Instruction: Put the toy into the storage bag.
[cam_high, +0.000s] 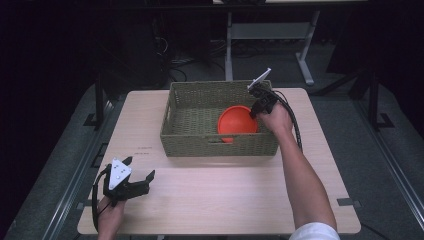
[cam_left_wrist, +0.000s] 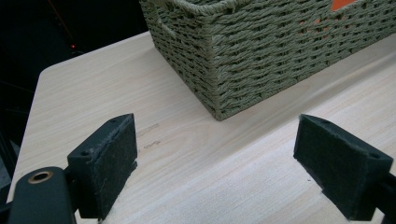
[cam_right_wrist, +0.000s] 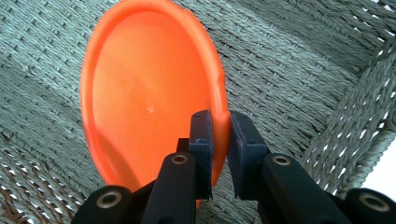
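An orange bowl (cam_high: 235, 122) stands tilted on its side inside the woven green basket (cam_high: 215, 145), toward the basket's right end. My right gripper (cam_high: 255, 112) reaches in over the basket's right rim. In the right gripper view the orange bowl (cam_right_wrist: 149, 93) has its rim pinched between the two pads, so the right gripper (cam_right_wrist: 220, 126) is shut on it. My left gripper (cam_high: 140, 167) rests low at the table's front left, open and with nothing in it. In the left gripper view the left gripper (cam_left_wrist: 215, 126) points at a corner of the basket (cam_left_wrist: 261, 51).
The basket sits at the back middle of the light wooden table (cam_high: 225, 195). Woven basket floor and walls (cam_right_wrist: 303, 60) surround the bowl closely. Bare tabletop stretches in front of the basket and to its left. Dark floor and table legs lie beyond.
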